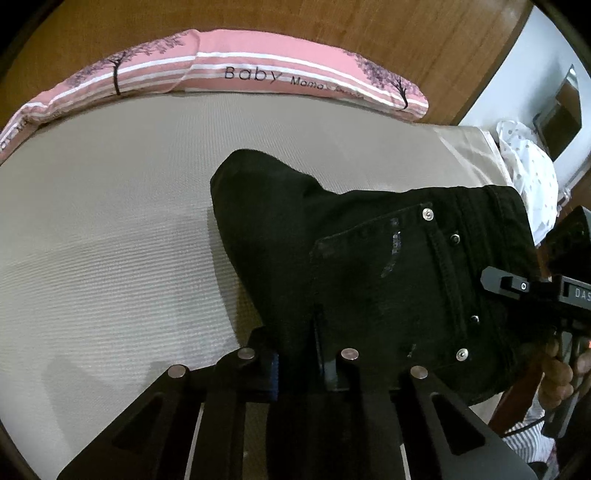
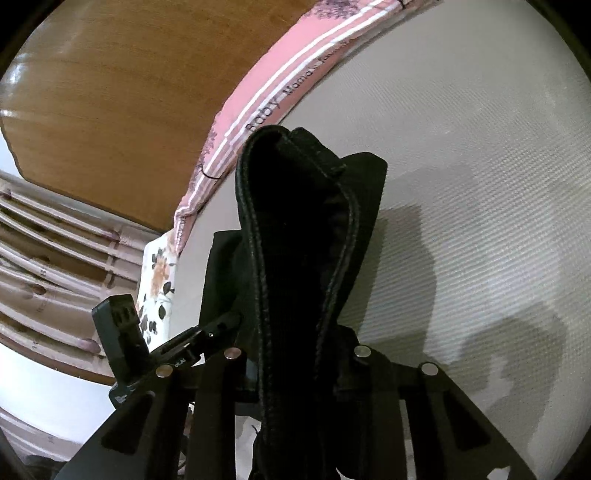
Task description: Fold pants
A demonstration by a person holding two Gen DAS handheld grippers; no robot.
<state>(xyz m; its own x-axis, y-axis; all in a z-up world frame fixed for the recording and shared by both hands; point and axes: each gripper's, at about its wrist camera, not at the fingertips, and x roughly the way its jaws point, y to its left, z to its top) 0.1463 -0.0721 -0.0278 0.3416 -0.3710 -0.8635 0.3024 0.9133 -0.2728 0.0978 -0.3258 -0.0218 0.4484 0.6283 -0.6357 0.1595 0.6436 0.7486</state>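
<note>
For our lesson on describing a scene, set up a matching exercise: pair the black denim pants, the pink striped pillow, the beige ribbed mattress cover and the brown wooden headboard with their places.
Things:
1. black denim pants
2. pink striped pillow
3. beige ribbed mattress cover
4. brown wooden headboard

Places:
A. behind the pillow
B. along the far edge of the bed
C. pinched in both grippers
D. spread beneath the pants

Pairs: 1-C, 2-B, 3-D, 4-A
</note>
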